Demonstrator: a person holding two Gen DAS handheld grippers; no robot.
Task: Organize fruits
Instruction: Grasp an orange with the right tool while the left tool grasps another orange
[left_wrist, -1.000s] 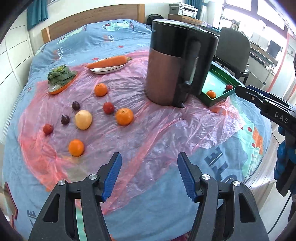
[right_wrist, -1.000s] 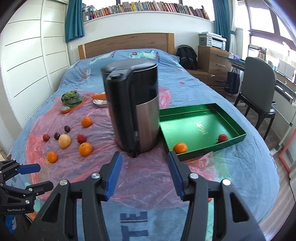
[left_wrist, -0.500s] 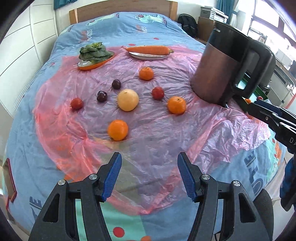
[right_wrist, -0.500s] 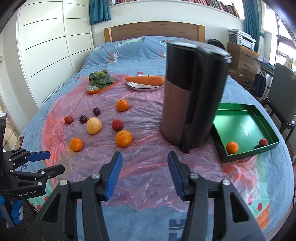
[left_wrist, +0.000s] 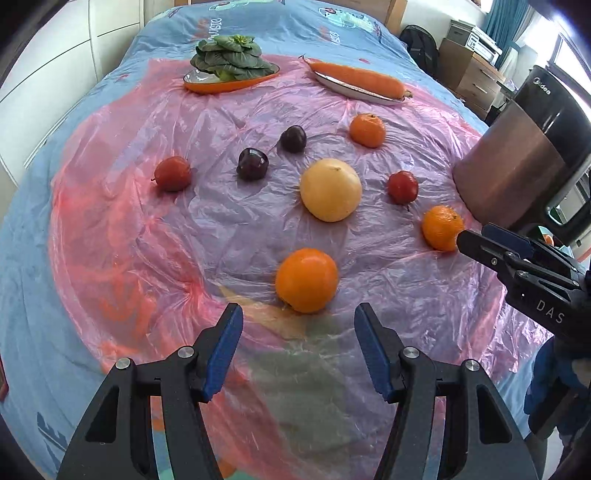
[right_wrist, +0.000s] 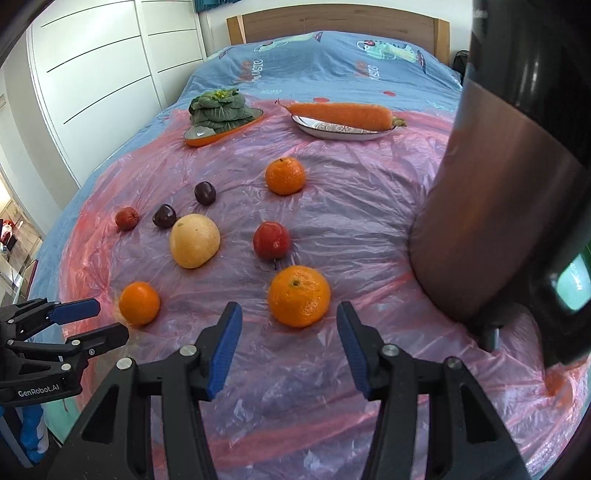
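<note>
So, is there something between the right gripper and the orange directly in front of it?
Nothing visible. The right gripper is open, and the orange lies just beyond its fingertips on bare pink plastic sheet. The red fruit sits behind the orange, the kettle off to the right.

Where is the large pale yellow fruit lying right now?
In the left wrist view the pale yellow fruit lies mid-sheet on the pink plastic sheet, between a dark plum on its left and a small red fruit on its right.

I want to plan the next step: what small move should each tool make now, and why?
Probably ease both forward. The left tool is open just short of one orange, and the right tool is open before another orange. Neither tool encloses its fruit yet.
</note>
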